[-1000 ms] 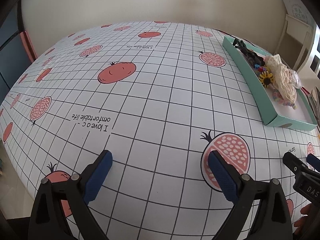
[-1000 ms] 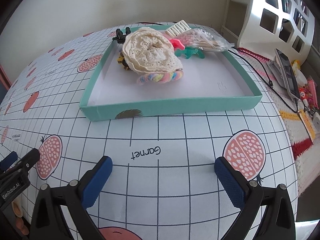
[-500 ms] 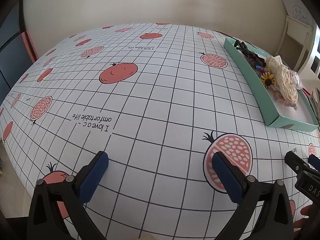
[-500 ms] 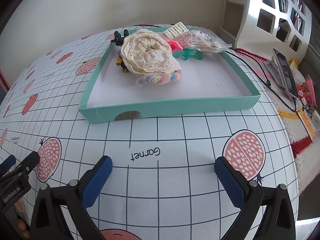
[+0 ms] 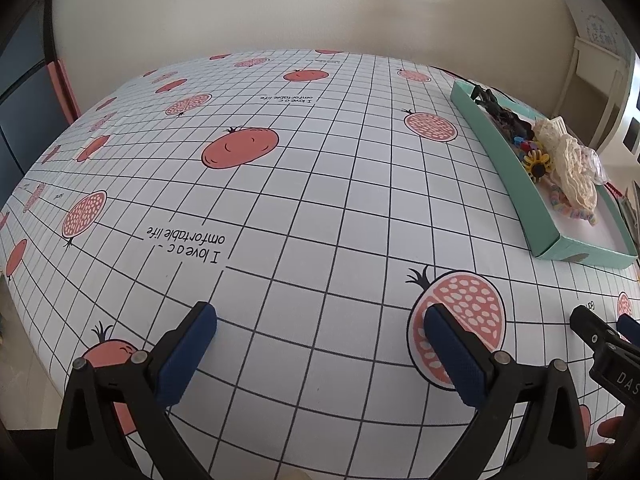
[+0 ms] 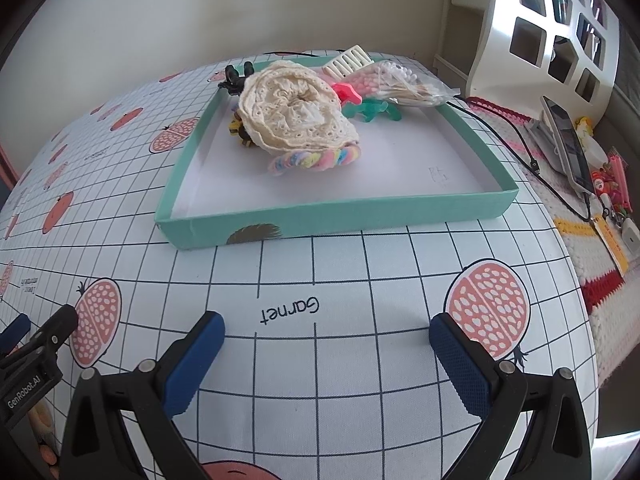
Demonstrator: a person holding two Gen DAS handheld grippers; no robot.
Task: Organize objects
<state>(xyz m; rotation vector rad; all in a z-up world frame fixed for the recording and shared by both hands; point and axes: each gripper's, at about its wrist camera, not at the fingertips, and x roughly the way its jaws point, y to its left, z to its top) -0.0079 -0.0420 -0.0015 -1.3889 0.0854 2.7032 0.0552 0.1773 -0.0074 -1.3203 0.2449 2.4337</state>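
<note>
A shallow teal tray (image 6: 336,216) sits on the gridded tablecloth ahead of my right gripper (image 6: 326,332). Inside lie a cream lace scrunchie (image 6: 294,114), a pastel scrunchie (image 6: 316,160), a black clip (image 6: 236,76), a white comb (image 6: 348,60), pink and green clips and a clear bag of small items (image 6: 404,82). My right gripper is open and holds nothing. The left gripper (image 5: 320,324) is open too, over bare cloth, with the tray (image 5: 516,172) far to its right. The other gripper's tip (image 5: 600,336) shows at the right edge.
The table is covered with a white grid cloth printed with pomegranates (image 5: 240,148). Right of the table are a white cut-out shelf (image 6: 552,28), a phone with cable (image 6: 568,140) and small clutter on a knitted mat. A wall stands behind the table.
Both grippers have drawn back slightly from the tray and tilted a little; the tray looks a bit farther off. Both stay open and nothing on the table has moved.
</note>
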